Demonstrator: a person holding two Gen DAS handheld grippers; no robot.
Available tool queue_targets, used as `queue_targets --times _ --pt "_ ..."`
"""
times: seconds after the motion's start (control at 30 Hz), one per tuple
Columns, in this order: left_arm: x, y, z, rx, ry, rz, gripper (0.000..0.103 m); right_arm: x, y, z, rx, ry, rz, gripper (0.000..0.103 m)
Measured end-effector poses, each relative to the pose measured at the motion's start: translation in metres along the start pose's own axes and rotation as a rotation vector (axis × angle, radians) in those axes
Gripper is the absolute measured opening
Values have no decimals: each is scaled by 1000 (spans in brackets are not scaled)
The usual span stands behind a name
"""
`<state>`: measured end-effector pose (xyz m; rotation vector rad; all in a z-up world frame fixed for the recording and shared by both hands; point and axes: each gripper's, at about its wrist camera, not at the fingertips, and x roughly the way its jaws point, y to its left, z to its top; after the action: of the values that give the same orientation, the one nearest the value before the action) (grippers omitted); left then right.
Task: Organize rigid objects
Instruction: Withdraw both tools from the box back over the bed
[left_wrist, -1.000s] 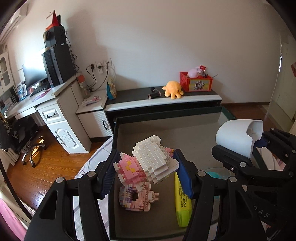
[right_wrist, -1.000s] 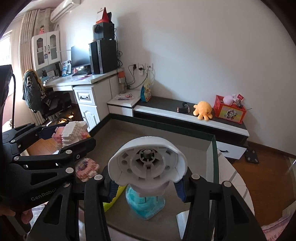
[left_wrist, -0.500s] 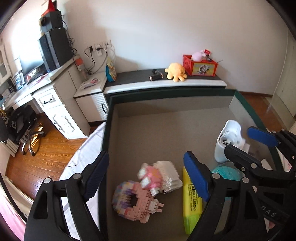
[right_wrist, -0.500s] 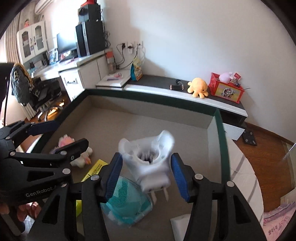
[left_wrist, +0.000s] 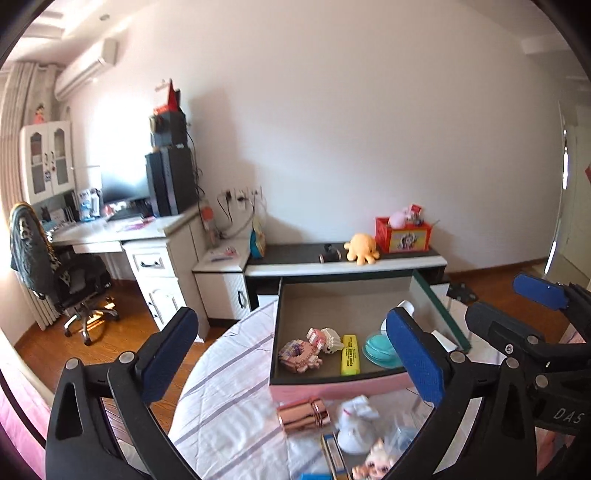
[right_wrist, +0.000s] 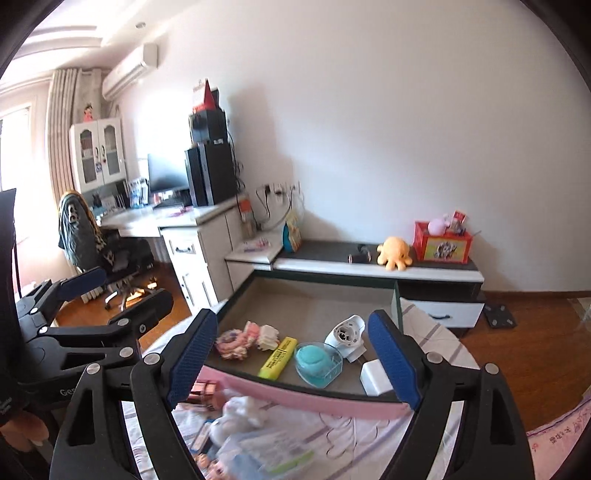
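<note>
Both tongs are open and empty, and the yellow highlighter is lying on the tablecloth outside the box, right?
Not quite. The yellow highlighter lies inside the box, between the brick toys and the teal case, as the right wrist view shows. Both tongs are open and empty.

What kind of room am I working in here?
Most likely a home bedroom or study: a computer desk with an office chair, a wall air conditioner, and a low cabinet holding a plush octopus.
</note>
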<state>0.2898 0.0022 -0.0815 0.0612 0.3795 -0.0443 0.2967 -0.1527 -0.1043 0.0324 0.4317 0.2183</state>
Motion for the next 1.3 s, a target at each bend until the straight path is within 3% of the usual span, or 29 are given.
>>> queue_targets --times 0.13,0.4,0.5,0.53,0.93,1.3 --pt "-58 8 -15 -23 -78 26 103 -53 21 -12 -19 -71 -31 87" --pt "-135 9 -42 -25 -137 67 103 -127 47 -41 -24 -163 -73 90" --pt "-152 12 -51 -46 -155 65 103 -141 51 -51 -17 -180 -80 100" --pt "-155 12 -53 -52 -156 64 103 -146 52 -55 -15 -184 -85 103" --pt "-172 3 -62 -38 -151 55 103 -175 51 -68 -20 -209 -97 103" --pt "-158 1 -69 -27 -104 41 103 -167 46 -76 -8 -178 -105 103"
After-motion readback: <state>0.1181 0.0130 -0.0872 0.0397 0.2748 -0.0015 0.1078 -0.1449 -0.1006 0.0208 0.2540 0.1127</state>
